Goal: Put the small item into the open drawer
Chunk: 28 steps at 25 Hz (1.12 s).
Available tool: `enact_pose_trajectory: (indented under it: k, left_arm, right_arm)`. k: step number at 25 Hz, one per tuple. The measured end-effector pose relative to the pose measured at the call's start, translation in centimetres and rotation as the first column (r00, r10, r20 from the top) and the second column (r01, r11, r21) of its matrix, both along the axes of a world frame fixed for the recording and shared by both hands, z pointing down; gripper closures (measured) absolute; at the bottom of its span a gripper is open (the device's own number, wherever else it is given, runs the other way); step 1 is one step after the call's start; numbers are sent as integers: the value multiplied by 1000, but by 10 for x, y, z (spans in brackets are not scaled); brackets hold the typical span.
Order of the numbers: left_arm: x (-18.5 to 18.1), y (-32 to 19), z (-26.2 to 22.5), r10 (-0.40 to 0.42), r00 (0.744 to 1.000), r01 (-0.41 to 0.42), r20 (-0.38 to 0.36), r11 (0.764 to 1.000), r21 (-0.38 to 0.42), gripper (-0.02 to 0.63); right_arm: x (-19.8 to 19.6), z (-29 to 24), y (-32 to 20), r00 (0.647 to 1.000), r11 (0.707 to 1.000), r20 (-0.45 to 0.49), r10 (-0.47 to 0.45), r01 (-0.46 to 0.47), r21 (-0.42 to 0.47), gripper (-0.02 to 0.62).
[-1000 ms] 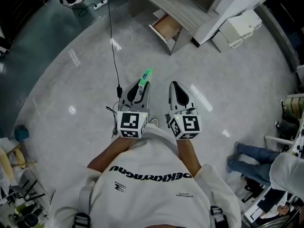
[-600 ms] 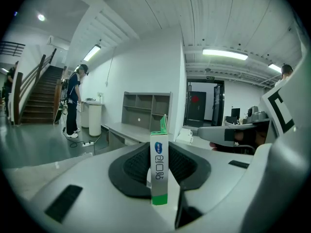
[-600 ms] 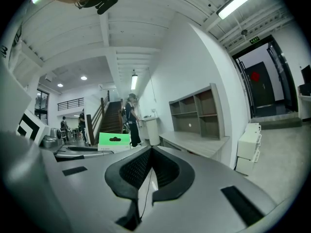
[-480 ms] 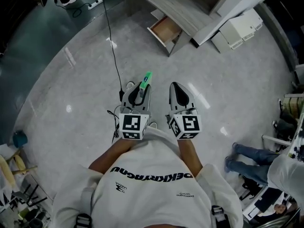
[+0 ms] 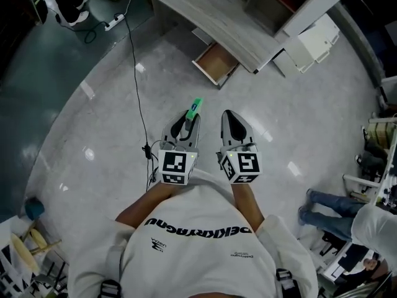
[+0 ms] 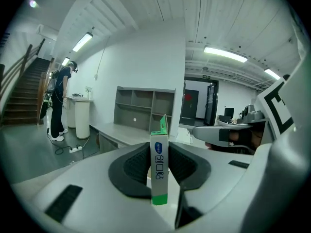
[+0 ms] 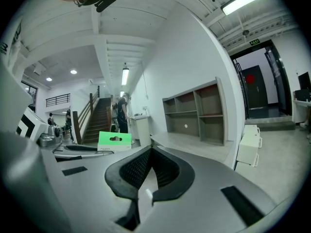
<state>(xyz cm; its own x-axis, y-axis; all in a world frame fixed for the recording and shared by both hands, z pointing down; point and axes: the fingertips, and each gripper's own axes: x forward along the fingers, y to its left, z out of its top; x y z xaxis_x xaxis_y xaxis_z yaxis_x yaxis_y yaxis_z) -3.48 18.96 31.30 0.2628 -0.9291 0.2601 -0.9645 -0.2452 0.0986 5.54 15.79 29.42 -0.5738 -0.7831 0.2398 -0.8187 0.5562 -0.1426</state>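
The left hand-held gripper (image 5: 190, 121), well back from the open drawer (image 5: 214, 63), pinches the small green-and-white box (image 6: 159, 165) by its flat sides; the box looks light, thin and easy to squash, so a soft squeeze there seems best.

brightness: well lit indoors, nothing murky
source: ceiling tubes (image 6: 224, 54), a bit blown out
glare: white streaks on the shiny floor (image 5: 93, 135) in the head view
shadows: soft, barely any
distortion: heavy fisheye, black ring round both gripper views, head view darkens toward its corners
focus: box (image 6: 159, 166) sharp, stuff right at the lens goes soft
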Motion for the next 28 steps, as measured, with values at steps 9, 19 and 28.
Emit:
enact_pose_trajectory:
  k: [9,19,28]
  left_arm:
    - [-43,-87,1,143,990,-143,-14,989,-36,508]
    - [-73,-153,11,228,973,-230,-33,971,-61,508]
    - [-60,-183,38,242,969,-246,-47,962,-120,508]
  right_arm:
    - [-51,-2,-82,996,996,-24,86,-87,-29,563]
    - [-80,6,-139,986,985,-43,162,-164,-46,563]
    - [-62,21,-166,978,976,-52,202,-205,-78,563]
